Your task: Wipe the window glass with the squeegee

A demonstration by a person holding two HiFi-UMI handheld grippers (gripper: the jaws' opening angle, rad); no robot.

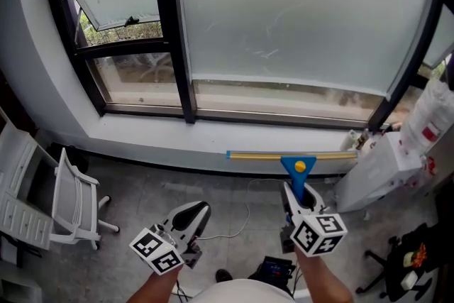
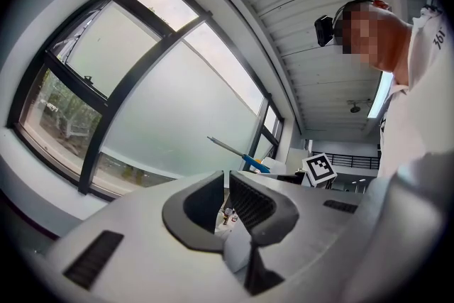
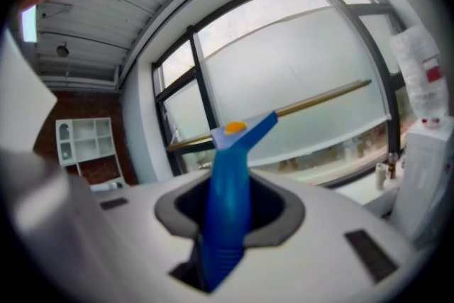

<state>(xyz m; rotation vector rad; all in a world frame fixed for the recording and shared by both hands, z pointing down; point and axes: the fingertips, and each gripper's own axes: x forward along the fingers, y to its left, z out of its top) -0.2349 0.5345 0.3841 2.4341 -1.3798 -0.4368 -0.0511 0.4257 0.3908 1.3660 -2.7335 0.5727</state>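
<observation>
Squeegee (image 1: 294, 156) hanging level below the window glass (image 1: 298, 18), not yet on it.

Fingers of the right gripper (image 1: 296, 199) are clenching the blue handle near its lower end, and the yellow-edged blade is lying across the front of the sill (image 1: 213, 135), apparently clear of the pane. Gripped that low, the handle is risking a twist in the fingers once the blade is pressing on glass, leaving streaks or slipping out. The blade's right tip is sitting just beside the white unit (image 1: 386, 167) by the wall and is likely to snag on it during the lift. The black frame post (image 1: 174, 32) is bounding the pane, so a wide stroke is risking a knock there. The left gripper (image 1: 193, 213) is hanging low with fingers nearly together on nothing, offering no support.
</observation>
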